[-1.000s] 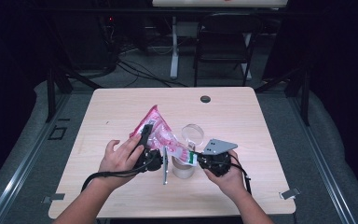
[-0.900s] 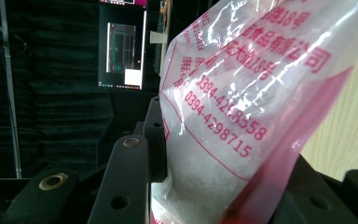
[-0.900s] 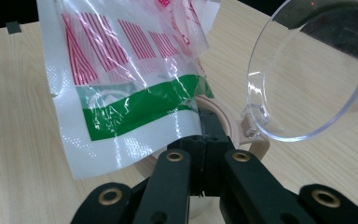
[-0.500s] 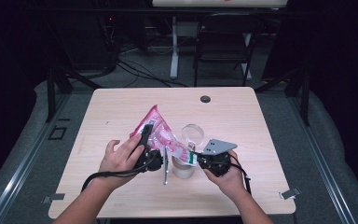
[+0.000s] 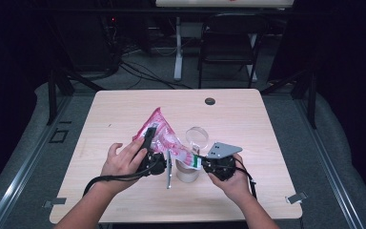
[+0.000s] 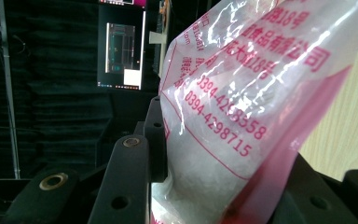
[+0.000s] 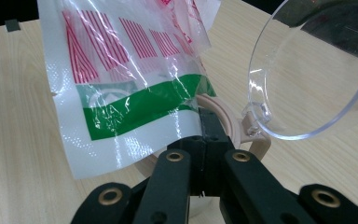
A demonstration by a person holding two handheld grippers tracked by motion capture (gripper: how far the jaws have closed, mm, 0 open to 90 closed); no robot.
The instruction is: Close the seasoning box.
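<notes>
While both hands are staying where they were across the earlier high views, nothing on the tabletop is changing place; the pour is being held, not advanced. The left gripper (image 5: 148,143) is clamping the pink-printed plastic bag (image 5: 164,138) partway closed around its bulging, white-filled body (image 6: 200,177); the bag is hanging tilted, its upper end pointing toward the far left corner, its lower end coming down over the beige jar (image 5: 187,172) near the middle of the near edge. The right gripper (image 7: 204,122) is standing with its jaws pressed together, pinching the green-banded edge of the bag right at the jar's rim (image 7: 223,114). The clear hinged lid (image 7: 314,70) is standing flipped up just behind the jar, toward the far edge. Judging from this stillness, the bag's mouth is being steadied over the opening; whether any contents are falling I cannot tell; the jar's inside is hidden. A dark round cap (image 5: 210,101) is lying well apart, by the far edge.
</notes>
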